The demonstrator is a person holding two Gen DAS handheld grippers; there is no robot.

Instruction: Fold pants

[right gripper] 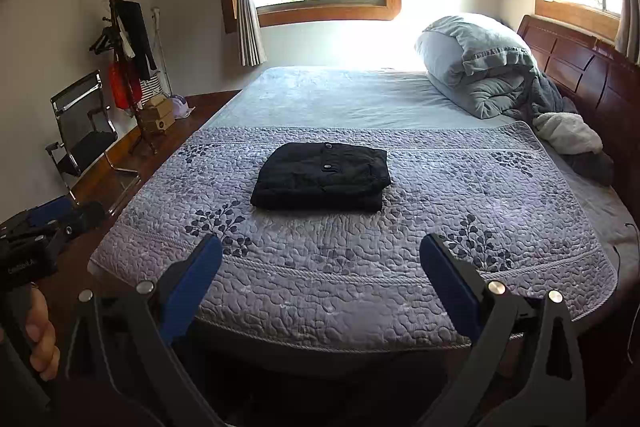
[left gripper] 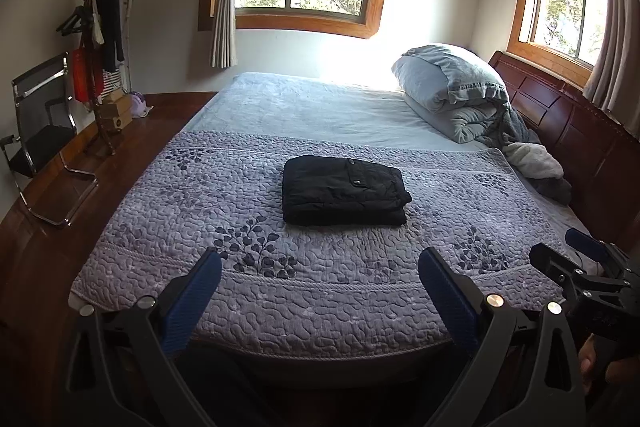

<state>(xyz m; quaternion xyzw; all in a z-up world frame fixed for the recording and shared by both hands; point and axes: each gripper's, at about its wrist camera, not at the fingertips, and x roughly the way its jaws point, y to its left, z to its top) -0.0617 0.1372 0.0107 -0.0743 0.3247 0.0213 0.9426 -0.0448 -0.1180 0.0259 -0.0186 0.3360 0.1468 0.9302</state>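
Note:
Black pants [left gripper: 344, 191] [right gripper: 322, 176] lie folded into a compact rectangle in the middle of the purple quilted bedspread [left gripper: 304, 287] [right gripper: 360, 267], with two buttons showing on top. My left gripper [left gripper: 320, 259] hovers open over the near edge of the bed, well short of the pants, with nothing between its blue pads. My right gripper [right gripper: 320, 247] is open too, held back from the pants at the near edge. In the left wrist view the right gripper [left gripper: 568, 247] shows at the right; in the right wrist view the left gripper [right gripper: 60, 215] shows at the left.
A rolled grey duvet [left gripper: 452, 87] [right gripper: 480, 67] and loose blankets [left gripper: 536, 159] sit by the wooden headboard [left gripper: 580, 131] at the right. A chair [left gripper: 40, 131], coat rack [left gripper: 96, 47] and boxes [left gripper: 116, 111] stand on the wooden floor at the left. A hand [right gripper: 40, 339] grips the left tool.

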